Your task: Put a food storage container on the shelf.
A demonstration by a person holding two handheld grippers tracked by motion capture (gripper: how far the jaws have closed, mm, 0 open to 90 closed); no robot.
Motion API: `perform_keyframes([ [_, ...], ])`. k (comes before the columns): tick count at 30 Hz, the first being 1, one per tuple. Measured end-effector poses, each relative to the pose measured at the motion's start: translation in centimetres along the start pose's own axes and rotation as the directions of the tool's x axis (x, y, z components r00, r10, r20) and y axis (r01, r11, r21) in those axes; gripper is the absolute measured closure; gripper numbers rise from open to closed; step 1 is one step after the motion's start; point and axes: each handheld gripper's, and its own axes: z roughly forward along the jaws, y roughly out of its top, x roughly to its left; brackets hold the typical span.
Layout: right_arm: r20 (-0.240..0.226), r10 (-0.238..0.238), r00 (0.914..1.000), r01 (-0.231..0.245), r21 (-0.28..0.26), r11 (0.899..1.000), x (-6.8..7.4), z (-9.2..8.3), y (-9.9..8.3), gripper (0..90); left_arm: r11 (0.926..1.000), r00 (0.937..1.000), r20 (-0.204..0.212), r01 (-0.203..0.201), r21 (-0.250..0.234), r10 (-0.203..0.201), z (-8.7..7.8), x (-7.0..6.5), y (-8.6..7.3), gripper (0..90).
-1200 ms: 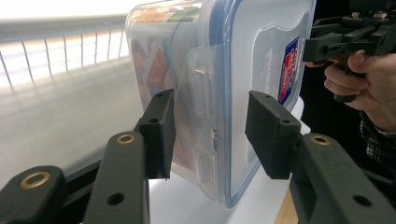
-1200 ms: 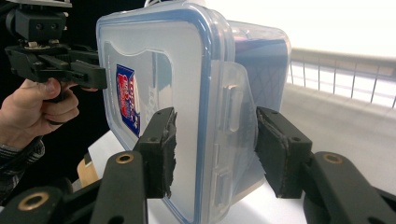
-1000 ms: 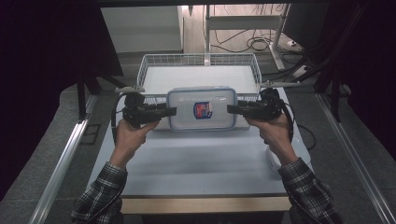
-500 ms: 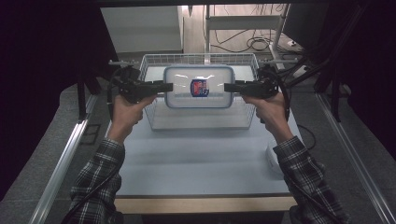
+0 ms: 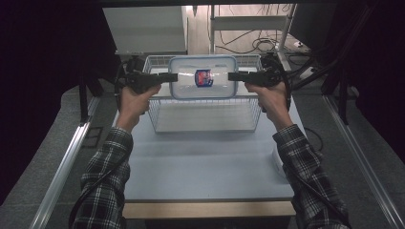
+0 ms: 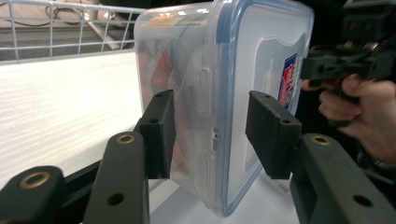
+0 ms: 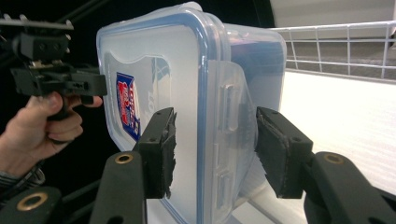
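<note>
A clear plastic container [image 5: 203,77] with a blue-rimmed lid and a red-and-blue label hangs in the air above the far part of the white wire basket [image 5: 205,119] on the desk [image 5: 200,167]. The left hand-held gripper [image 5: 173,77] clasps the container's left end, its pads over the lid clip. The right hand-held gripper [image 5: 232,76] clasps the right end the same way. The container lies level between them, lid facing up.
</note>
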Motion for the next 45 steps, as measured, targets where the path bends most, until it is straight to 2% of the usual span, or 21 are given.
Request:
perform_keyframes([
  [3, -0.008, 0.014, 0.9999, -0.014, -0.002, 1.0, -0.3, 0.1, 0.1, 49.8, 0.9999, 0.9999, -0.004, 0.011, 0.004, -0.011, 0.0, 0.0, 0.1, 53.3],
  [4, -0.009, 0.022, 0.9997, -0.022, 0.0, 1.0, -0.5, 0.2, 0.3, 49.6, 0.9997, 0.9995, -0.022, -0.021, 0.015, 0.021, 0.2, -0.1, 0.3, 52.8],
  [6, -0.006, 0.022, 0.9997, -0.022, -0.002, 1.0, -0.6, 0.2, 0.3, 49.4, 0.9994, 0.999, -0.03, -0.032, 0.017, 0.032, 0.2, -0.3, 0.3, 52.2],
  [9, 0.017, 0.028, 0.9995, -0.028, -0.009, 1.0, -0.4, 0.5, 0.3, 48.0, 0.9975, 0.9952, -0.07, -0.067, 0.023, 0.068, 0.5, -0.7, 0.2, 48.4],
  [15, 0.026, 0.03, 0.9992, -0.03, -0.001, 1.0, -0.5, 0.6, 0.5, 47.7, 0.9966, 0.9945, -0.068, -0.078, 0.029, 0.079, 0.6, -0.5, 0.2, 47.7],
  [18, 0.036, 0.02, 0.9991, -0.021, 0.01, 1.0, -0.4, 0.7, 0.6, 46.6, 0.9939, 0.9912, -0.094, -0.087, 0.068, 0.093, 0.9, -0.4, 0.1, 45.3],
  [19, 0.046, 0.012, 0.9989, -0.012, 0.014, 1.0, -0.4, 0.7, 0.5, 45.3, 0.9929, 0.9895, -0.105, -0.091, 0.077, 0.099, 1.1, -0.4, -0.1, 49.9],
  [21, 0.07, 0.023, 0.9973, -0.024, 0.023, 0.999, -0.5, 1.0, 0.4, 42.1, 0.9946, 0.9893, -0.12, -0.075, 0.073, 0.083, 1.4, -0.1, -0.3, 49.7],
  [22, 0.052, 0.055, 0.9971, -0.056, 0.015, 0.998, -1.0, 1.0, 0.3, 42.6, 0.9979, 0.9959, -0.08, -0.036, 0.054, 0.041, 1.4, 0.6, -0.4, 50.3],
  [27, 0.057, 0.063, 0.9963, -0.065, 0.021, 0.998, -1.2, 1.2, 0.6, 41.6, 0.998, 0.9962, -0.08, -0.028, 0.057, 0.033, 1.4, 0.6, -0.4, 51.1],
  [28, 0.091, 0.052, 0.9945, -0.054, 0.015, 0.998, -0.9, 1.3, 0.7, 40.5, 0.9981, 0.9953, -0.091, -0.029, 0.055, 0.034, 1.3, 0.5, -0.3, 51.1],
  [29, 0.091, 0.052, 0.9945, -0.054, 0.015, 0.998, -0.9, 1.3, 0.7, 40.5, 0.9981, 0.9953, -0.091, -0.029, 0.055, 0.034, 1.3, 0.5, -0.3, 51.1],
  [33, 0.181, -0.008, 0.9834, 0.004, 0.025, 1.0, -0.2, 1.5, 0.8, 41.0, 0.9989, 0.9932, -0.113, -0.024, 0.041, 0.028, 1.5, 0.4, 0.0, 50.4],
  [36, 0.208, -0.04, 0.9773, 0.037, 0.018, 0.999, 0.1, 1.7, 0.7, 46.3, 0.9996, 0.9923, -0.124, -0.003, 0.027, 0.006, 1.6, 0.4, 0.1, 48.1],
  [37, 0.209, -0.04, 0.9771, 0.038, 0.015, 0.999, 0.2, 1.7, 0.8, 50.4, 0.9998, 0.9915, -0.13, -0.002, 0.019, 0.004, 1.6, 0.4, 0.1, 48.7],
  [39, 0.213, -0.042, 0.9761, 0.039, 0.017, 0.999, 0.2, 1.7, 0.9, 51.4, 0.9999, 0.9875, -0.157, -0.012, 0.003, 0.012, 1.6, 0.4, 0.3, 50.0],
  [40, 0.222, -0.044, 0.974, 0.042, 0.015, 0.999, 0.2, 1.7, 1.0, 54.1, 0.9998, 0.9803, -0.197, -0.02, -0.005, 0.019, 1.9, 0.2, 0.7, 50.2],
  [41, 0.222, -0.044, 0.974, 0.042, 0.015, 0.999, 0.2, 1.7, 1.0, 54.1, 0.9998, 0.9803, -0.197, -0.02, -0.005, 0.019, 1.9, 0.2, 0.7, 50.6],
  [42, 0.231, -0.04, 0.9721, 0.04, 0.005, 0.999, 0.1, 1.7, 1.0, 56.6, 0.9992, 0.9759, -0.215, -0.04, 0.01, 0.041, 2.2, 0.0, 1.1, 50.6],
  [43, 0.231, -0.04, 0.9721, 0.04, 0.005, 0.999, 0.1, 1.7, 1.0, 56.6, 0.9992, 0.9759, -0.215, -0.04, 0.01, 0.041, 2.2, 0.0, 1.1, 50.0],
  [45, 0.245, -0.045, 0.9685, 0.046, 0.001, 0.999, -0.1, 1.7, 1.2, 56.4, 0.9981, 0.9699, -0.236, -0.058, 0.02, 0.061, 2.4, -0.3, 1.2, 49.4],
])
